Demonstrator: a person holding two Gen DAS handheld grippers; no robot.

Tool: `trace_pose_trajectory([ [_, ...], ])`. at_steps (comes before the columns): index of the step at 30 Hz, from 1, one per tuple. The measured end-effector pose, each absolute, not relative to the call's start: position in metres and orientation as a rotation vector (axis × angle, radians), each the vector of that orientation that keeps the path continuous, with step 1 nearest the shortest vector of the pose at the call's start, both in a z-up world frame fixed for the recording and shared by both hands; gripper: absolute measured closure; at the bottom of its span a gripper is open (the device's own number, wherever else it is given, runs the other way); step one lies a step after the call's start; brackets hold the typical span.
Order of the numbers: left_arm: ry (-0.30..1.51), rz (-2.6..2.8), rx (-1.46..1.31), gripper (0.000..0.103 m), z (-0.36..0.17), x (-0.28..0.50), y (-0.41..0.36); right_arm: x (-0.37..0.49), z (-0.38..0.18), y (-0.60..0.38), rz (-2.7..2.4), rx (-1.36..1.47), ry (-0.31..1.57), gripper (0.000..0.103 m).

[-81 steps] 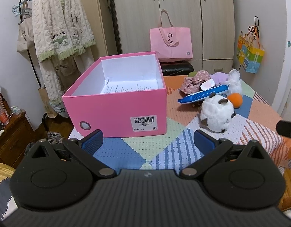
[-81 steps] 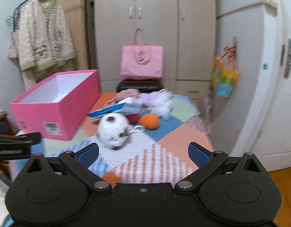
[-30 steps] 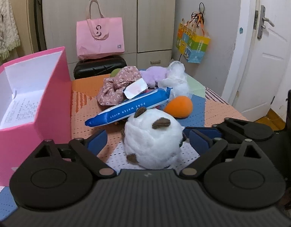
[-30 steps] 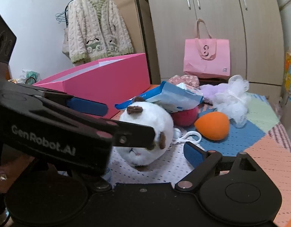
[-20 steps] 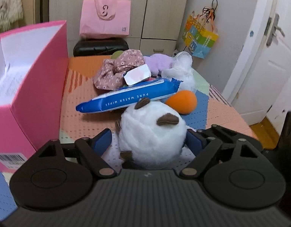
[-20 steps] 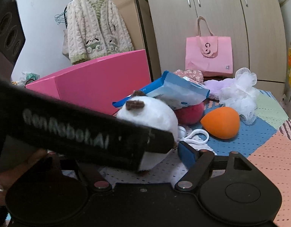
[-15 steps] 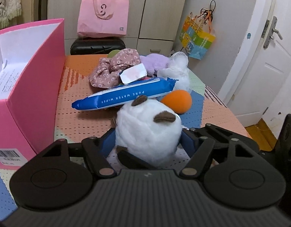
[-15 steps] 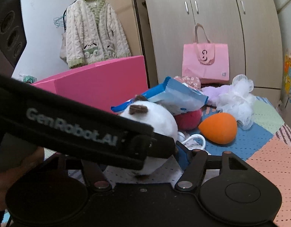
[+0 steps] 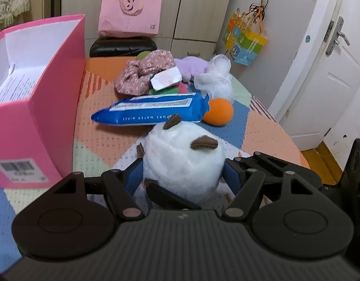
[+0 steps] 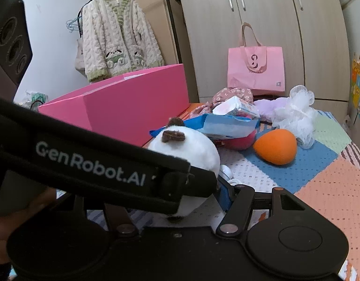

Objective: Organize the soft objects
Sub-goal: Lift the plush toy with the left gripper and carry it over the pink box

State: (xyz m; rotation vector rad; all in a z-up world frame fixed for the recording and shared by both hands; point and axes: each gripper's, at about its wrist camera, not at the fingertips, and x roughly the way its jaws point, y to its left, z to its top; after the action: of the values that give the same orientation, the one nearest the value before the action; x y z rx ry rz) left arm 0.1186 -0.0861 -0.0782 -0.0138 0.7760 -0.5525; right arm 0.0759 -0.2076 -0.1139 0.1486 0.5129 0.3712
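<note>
Both grippers clamping the round white plush toy with brown ears (image 9: 183, 161) at once. Left gripper (image 9: 183, 175) pressing blue pads into both its sides; right gripper (image 10: 203, 187) jaws having just been closing, toy between them (left finger hidden behind the other tool). Toy sitting on the patchwork tablecloth (image 9: 105, 145), just beside the open pink cardboard box (image 9: 51, 107), blue wipes pack (image 9: 151, 112) behind.

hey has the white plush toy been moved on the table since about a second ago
No. The white plush toy sits just in front of the blue wipes pack, beside the orange sponge, as before. Only the left gripper and right gripper have been closing around it.
</note>
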Motion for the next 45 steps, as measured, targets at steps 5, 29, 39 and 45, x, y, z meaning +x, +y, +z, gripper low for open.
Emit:
trace_pose_trajectory([
  [5, 0.801, -0.551, -0.022, 0.032, -0.077, 0.112, -0.081, 0.073, -0.109, -0.205, 0.373, 0.161, 0.55, 0.035],
  [29, 0.855, -0.519, -0.095, 0.034, -0.046, 0.078, -0.019, 0.041, -0.072, -0.151, 0.447, 0.048, 0.581, 0.036],
  [39, 0.845, -0.511, -0.085, 0.034, -0.03, 0.072, 0.008, 0.039, -0.054, -0.128, 0.493, 0.018, 0.573, 0.037],
  [45, 0.879, -0.533, -0.064, 0.034, -0.018, 0.075, 0.021, 0.042, -0.042, -0.122, 0.522, 0.032, 0.605, 0.037],
])
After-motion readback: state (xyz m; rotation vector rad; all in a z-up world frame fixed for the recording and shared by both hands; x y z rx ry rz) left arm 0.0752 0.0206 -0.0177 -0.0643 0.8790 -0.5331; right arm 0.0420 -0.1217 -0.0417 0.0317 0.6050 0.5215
